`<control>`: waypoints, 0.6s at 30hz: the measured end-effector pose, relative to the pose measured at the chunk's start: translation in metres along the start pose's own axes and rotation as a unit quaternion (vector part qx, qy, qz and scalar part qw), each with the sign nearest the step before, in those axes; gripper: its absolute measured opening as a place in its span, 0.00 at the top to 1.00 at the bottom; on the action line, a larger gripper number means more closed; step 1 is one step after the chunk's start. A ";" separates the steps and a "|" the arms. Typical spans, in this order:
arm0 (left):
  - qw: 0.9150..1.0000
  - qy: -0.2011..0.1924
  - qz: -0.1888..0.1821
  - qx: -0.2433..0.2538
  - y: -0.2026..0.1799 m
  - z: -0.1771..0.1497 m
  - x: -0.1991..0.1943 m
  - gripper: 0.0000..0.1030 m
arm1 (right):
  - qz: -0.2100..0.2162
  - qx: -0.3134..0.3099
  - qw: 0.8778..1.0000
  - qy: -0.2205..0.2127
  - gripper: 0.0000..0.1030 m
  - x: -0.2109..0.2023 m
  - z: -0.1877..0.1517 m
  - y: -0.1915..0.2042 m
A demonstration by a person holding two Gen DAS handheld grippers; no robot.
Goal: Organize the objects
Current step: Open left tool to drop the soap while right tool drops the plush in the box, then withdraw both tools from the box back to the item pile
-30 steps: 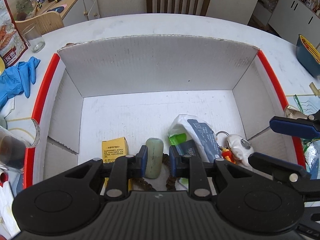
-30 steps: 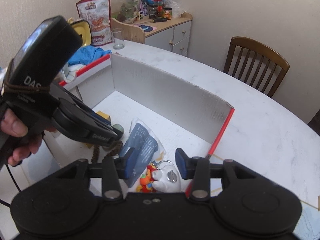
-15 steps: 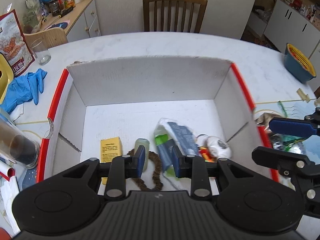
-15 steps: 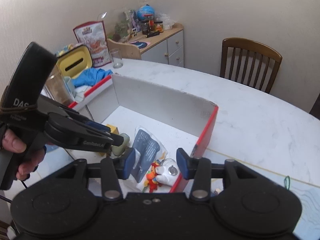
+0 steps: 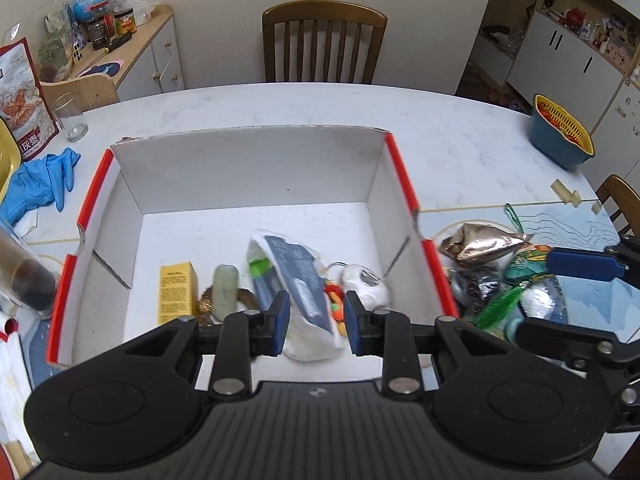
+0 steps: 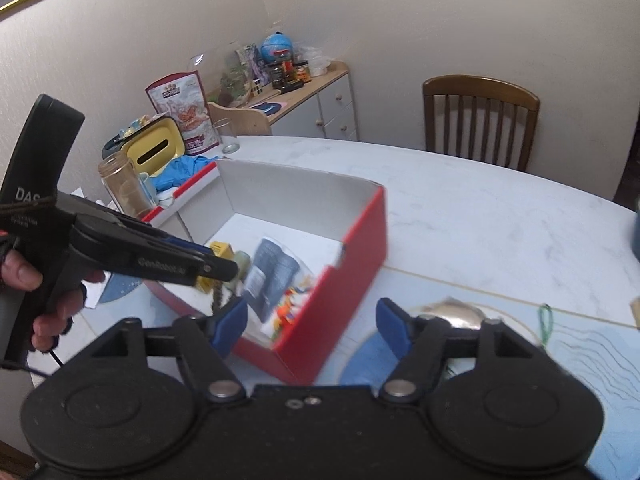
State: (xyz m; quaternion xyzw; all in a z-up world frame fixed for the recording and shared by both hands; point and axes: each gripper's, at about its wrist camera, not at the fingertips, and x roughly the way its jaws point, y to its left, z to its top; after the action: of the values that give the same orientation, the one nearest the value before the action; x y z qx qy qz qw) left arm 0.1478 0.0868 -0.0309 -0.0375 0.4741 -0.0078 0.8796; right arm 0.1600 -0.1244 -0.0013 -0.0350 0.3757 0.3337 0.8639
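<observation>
A white cardboard box with red edges (image 5: 394,168) (image 6: 360,248) sits on the table. Inside lie a yellow carton (image 5: 176,292), a pale green bar (image 5: 225,290) on a brown bead string (image 5: 246,296), a white and blue pouch (image 5: 296,280) (image 6: 272,276), and a white keychain toy (image 5: 366,284). My left gripper (image 5: 314,318) is open and empty, raised above the box's near edge. My right gripper (image 6: 312,324) (image 5: 560,296) is open and empty, above the box's right wall, over a pile holding a silver foil packet (image 5: 484,242) and green items (image 5: 500,304).
On the left are a blue glove (image 5: 40,180), a glass (image 5: 74,122), a brown jar (image 5: 24,276), a snack bag (image 5: 22,100) and a yellow tissue box (image 6: 156,148). A blue and yellow basket (image 5: 560,136) stands far right. A chair (image 5: 324,44) stands behind the table.
Both grippers have lifted up and back from the box. The left one no longer straddles the green bar. The right one has opened wider and shifted right, past the red wall.
</observation>
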 end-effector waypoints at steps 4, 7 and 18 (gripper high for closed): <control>1.000 -0.004 -0.002 -0.005 -0.014 -0.004 -0.003 0.73 | -0.016 0.003 1.000 -0.001 0.23 -0.019 -0.015 -0.021; 1.000 -0.004 -0.005 -0.010 -0.025 -0.005 -0.002 0.65 | -0.028 0.010 1.000 0.000 0.21 -0.032 -0.027 -0.038; 1.000 -0.018 -0.012 -0.001 -0.078 -0.007 0.003 0.31 | -0.072 0.043 0.996 0.006 0.21 -0.065 -0.061 -0.100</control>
State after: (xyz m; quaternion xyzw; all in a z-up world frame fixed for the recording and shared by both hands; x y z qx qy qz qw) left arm 0.1451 0.0088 -0.0320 -0.0441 0.4574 -0.0174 0.8880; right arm 0.1500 -0.2566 -0.0201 -0.0262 0.3915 0.2541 0.8840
